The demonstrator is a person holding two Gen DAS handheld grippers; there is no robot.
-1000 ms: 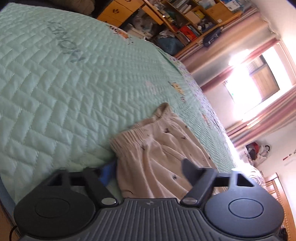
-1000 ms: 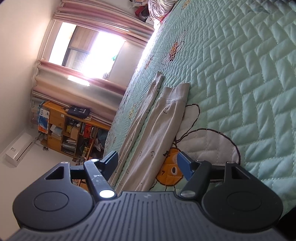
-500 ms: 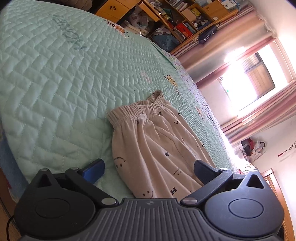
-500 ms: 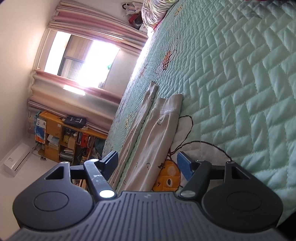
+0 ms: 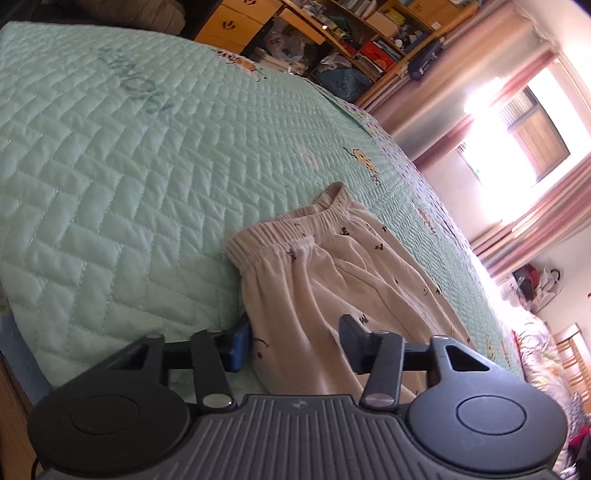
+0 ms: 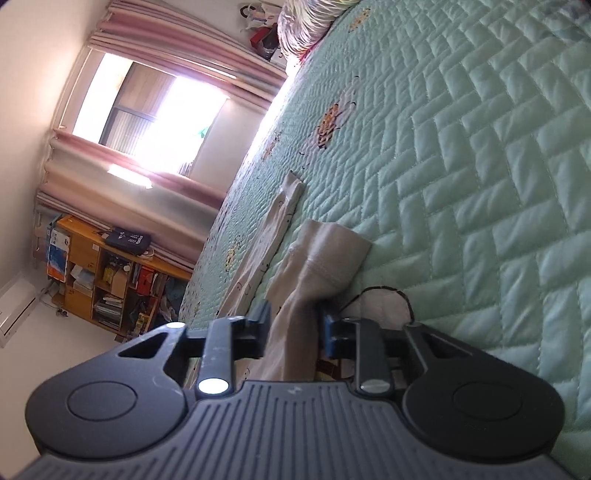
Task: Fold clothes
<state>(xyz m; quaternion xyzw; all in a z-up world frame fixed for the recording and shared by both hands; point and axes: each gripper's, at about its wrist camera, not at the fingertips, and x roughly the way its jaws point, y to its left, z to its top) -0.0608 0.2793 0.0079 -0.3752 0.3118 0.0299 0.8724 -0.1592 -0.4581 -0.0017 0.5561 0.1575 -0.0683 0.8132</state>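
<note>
Cream printed trousers (image 5: 332, 266) lie flat on the mint-green quilted bed (image 5: 110, 147), elastic waistband (image 5: 295, 229) toward the bed's corner. My left gripper (image 5: 295, 336) straddles the hip part just below the waistband. Its jaws are closing, cloth lies between them, and the pads are not clamped. In the right wrist view the two legs stretch away: the nearer leg (image 6: 325, 251) ends in a cuff, the other leg (image 6: 280, 218) lies beside it. My right gripper (image 6: 293, 325) is closing and pinches the nearer leg, the cloth bunched between its fingers.
The bed's corner and edge drop off beside my left gripper (image 5: 22, 332). Wooden shelves (image 5: 351, 33) crammed with things stand past the bed. A bright window with pink curtains (image 6: 147, 110) is on the far wall. Rolled bedding (image 6: 310, 18) lies at the bed's far end.
The left jaws opened wide, then narrowed around the trousers' hip. The right gripper moved forward onto the nearer leg and its jaws closed on the cloth, which now stands bunched.
</note>
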